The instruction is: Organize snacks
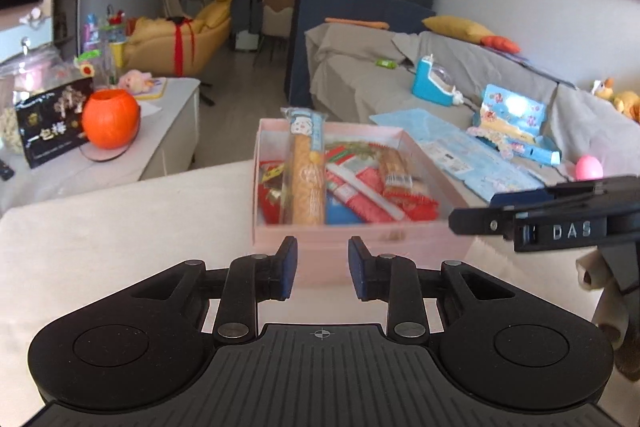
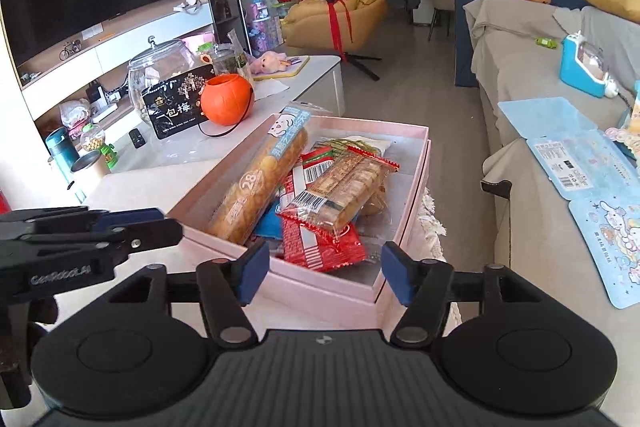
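Our left gripper (image 1: pixel 322 263) has its jaws drawn close with a narrow gap and nothing between them, poised over the pale surface (image 1: pixel 120 227). Our right gripper (image 2: pixel 320 277) has its jaws well apart, empty, straddling the near corner of the pink box (image 2: pixel 320 291). Just ahead of both jaws the box holds the snacks: a long biscuit roll (image 2: pixel 260 195), a clear cracker pack (image 2: pixel 344 187) and red wrappers (image 2: pixel 320 247). Beyond, left of the jaws, sits an orange pumpkin pail (image 2: pixel 226 99).
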Demonstrator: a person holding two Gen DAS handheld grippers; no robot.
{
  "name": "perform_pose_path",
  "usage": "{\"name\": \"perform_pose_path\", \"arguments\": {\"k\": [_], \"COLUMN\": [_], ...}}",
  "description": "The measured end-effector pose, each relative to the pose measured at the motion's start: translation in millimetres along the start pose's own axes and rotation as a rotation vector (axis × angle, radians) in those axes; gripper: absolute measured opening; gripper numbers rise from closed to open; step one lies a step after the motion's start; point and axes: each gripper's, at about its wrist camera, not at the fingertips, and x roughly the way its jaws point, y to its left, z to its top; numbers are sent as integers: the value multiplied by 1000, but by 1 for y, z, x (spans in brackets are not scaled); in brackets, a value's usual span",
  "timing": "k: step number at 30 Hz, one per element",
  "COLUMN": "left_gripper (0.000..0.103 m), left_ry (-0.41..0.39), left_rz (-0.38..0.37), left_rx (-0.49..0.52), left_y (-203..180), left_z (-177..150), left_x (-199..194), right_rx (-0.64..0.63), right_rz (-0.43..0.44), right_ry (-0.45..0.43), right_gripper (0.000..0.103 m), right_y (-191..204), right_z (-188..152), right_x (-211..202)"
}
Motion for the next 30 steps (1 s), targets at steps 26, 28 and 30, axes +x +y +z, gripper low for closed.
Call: {"name": "perform_pose_path", "arguments": {"k": [26,28,30], "left_gripper": [51,51,51], "left_ry": [54,54,54], "left_rz": [209,207,207], "left_rx": [-57,-61,-60], "left_y": [-34,-33,-33], "left_z": [-94,-94,-94], "left_x": [-18,-18,-18], "right_rx": [-16,-20,-17], "right_rz": [-166,-175,-178], "right_ry": [38,24,22], "right_gripper": [103,103,103], "right_y": [47,48,49], "right_z": [-118,-120,-120], "right_x": [4,3,3]}}
